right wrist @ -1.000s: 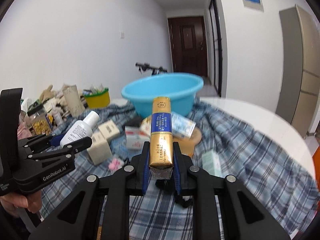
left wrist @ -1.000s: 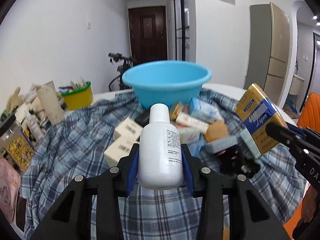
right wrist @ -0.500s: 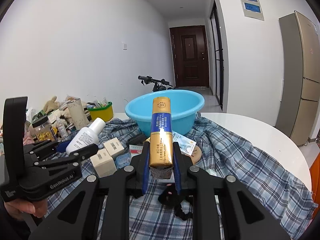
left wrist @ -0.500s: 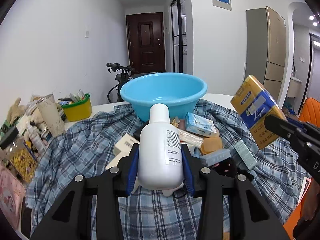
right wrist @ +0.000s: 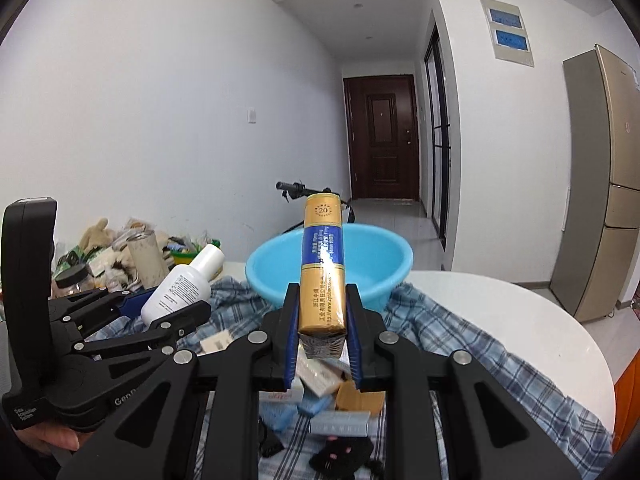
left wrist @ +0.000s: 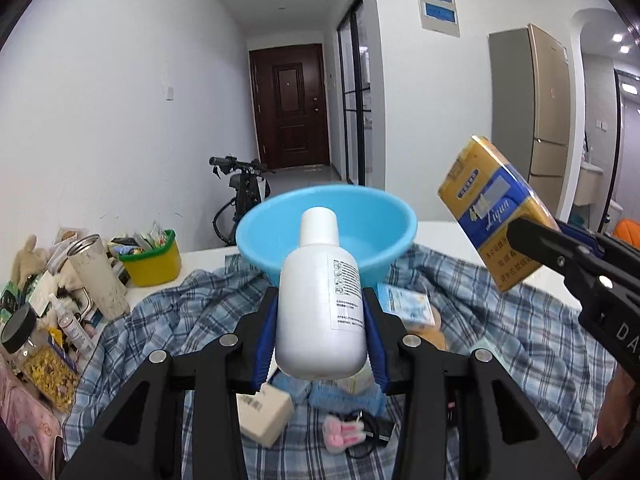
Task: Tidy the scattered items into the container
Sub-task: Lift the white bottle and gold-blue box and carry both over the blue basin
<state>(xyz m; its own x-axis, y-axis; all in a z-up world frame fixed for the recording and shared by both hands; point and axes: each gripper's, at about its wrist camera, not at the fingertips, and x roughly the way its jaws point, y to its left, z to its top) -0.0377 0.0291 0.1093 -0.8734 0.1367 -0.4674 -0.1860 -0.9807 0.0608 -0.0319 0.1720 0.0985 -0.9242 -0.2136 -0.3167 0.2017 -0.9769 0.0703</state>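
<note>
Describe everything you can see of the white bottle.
The white bottle is smooth, opaque plastic with a narrower white cap and a printed label down one side. The left gripper clamps its lower body between blue pads, base toward the camera, cap tilted up toward the blue basin. It hangs clear of the checked cloth, touching only the pads.

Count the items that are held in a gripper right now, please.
2. The white plastic bottle is in the left gripper; the gold and blue carton is in the right gripper. Nothing else is held.
</note>
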